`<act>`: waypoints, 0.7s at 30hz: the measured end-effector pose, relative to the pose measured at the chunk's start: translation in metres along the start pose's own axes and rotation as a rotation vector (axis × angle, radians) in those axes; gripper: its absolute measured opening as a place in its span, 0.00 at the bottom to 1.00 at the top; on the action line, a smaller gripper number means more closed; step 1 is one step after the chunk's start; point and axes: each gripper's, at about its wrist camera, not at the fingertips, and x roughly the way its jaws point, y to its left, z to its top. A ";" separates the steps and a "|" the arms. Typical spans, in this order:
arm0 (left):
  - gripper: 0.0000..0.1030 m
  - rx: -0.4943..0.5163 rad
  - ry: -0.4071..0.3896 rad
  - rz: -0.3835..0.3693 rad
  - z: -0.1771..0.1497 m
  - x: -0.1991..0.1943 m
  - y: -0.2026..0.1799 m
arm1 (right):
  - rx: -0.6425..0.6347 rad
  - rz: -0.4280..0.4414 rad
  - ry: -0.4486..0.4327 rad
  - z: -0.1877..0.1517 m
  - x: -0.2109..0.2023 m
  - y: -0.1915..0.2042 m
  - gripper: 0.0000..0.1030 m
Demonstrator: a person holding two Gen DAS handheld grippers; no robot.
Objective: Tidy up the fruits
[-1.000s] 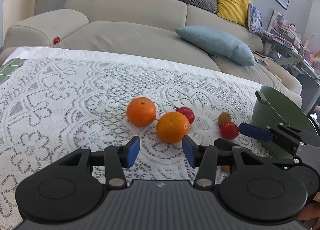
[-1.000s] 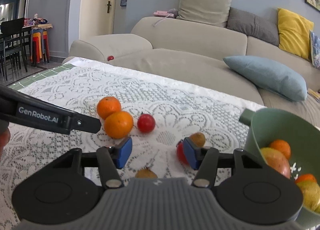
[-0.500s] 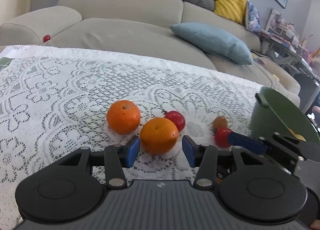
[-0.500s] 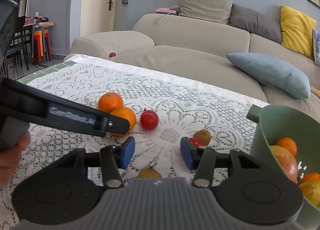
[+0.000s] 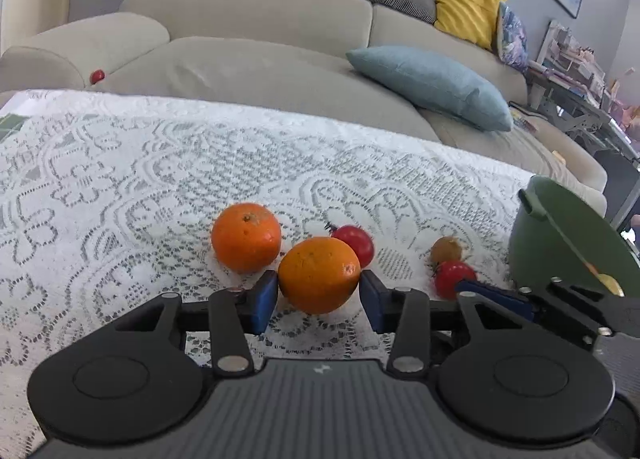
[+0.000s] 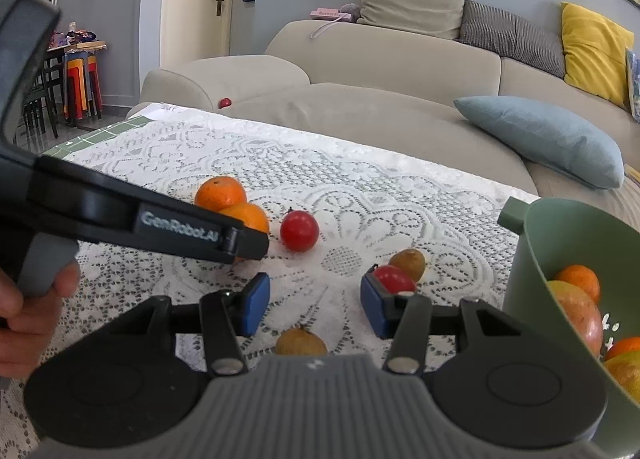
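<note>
A white lace tablecloth (image 5: pixel 120 187) is covering the table in front of a beige sofa (image 5: pixel 260 39) that is carrying a light blue cushion (image 5: pixel 428 85) and a yellow pillow (image 5: pixel 466 1). In the left wrist view, the left gripper (image 5: pixel 318 301) is sitting low over the cloth with its blue pads spread wide, and the near orange (image 5: pixel 319 274) is lying between them; whether either pad is touching it cannot be told. A second orange (image 5: pixel 245 237) is resting just behind and to the left, a red tomato (image 5: pixel 354 244) is peeking out behind the near orange, and a brown fruit (image 5: pixel 447 249) is sitting just behind another red tomato (image 5: pixel 454 279) further right. The green bowl (image 5: pixel 560 243) is standing at the right edge, with the right gripper's blue finger (image 5: pixel 492 293) reaching in beside it. In the right wrist view, the right gripper (image 6: pixel 314 309) is hovering with its fingers wide and holding nothing, its right pad just beside a small red tomato (image 6: pixel 394 279). A brown fruit (image 6: pixel 301 342) is lying on the cloth near the gripper's body, between the fingers. The bowl (image 6: pixel 536 259) at the right is holding oranges and larger fruit, while the left gripper's black arm (image 6: pixel 140 215) is crossing in front of the two oranges (image 6: pixel 224 193).
</note>
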 end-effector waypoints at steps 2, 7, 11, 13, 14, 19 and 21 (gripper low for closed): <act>0.49 0.005 -0.023 -0.007 0.002 -0.009 0.000 | -0.003 0.005 0.000 0.001 0.000 0.001 0.47; 0.49 -0.008 -0.063 0.019 0.010 -0.026 0.006 | -0.003 0.028 -0.003 0.009 0.004 0.006 0.47; 0.49 -0.033 -0.072 0.051 0.014 -0.032 0.017 | -0.018 0.053 -0.017 0.022 0.012 0.016 0.47; 0.49 -0.049 -0.073 0.078 0.015 -0.034 0.025 | -0.036 0.064 -0.026 0.029 0.017 0.023 0.47; 0.49 -0.058 -0.073 0.092 0.015 -0.035 0.028 | -0.050 0.070 -0.030 0.033 0.020 0.027 0.47; 0.49 -0.105 -0.063 0.157 0.016 -0.034 0.047 | -0.107 0.100 -0.029 0.045 0.037 0.045 0.47; 0.49 -0.119 -0.062 0.162 0.016 -0.034 0.051 | -0.124 0.114 -0.024 0.047 0.044 0.051 0.46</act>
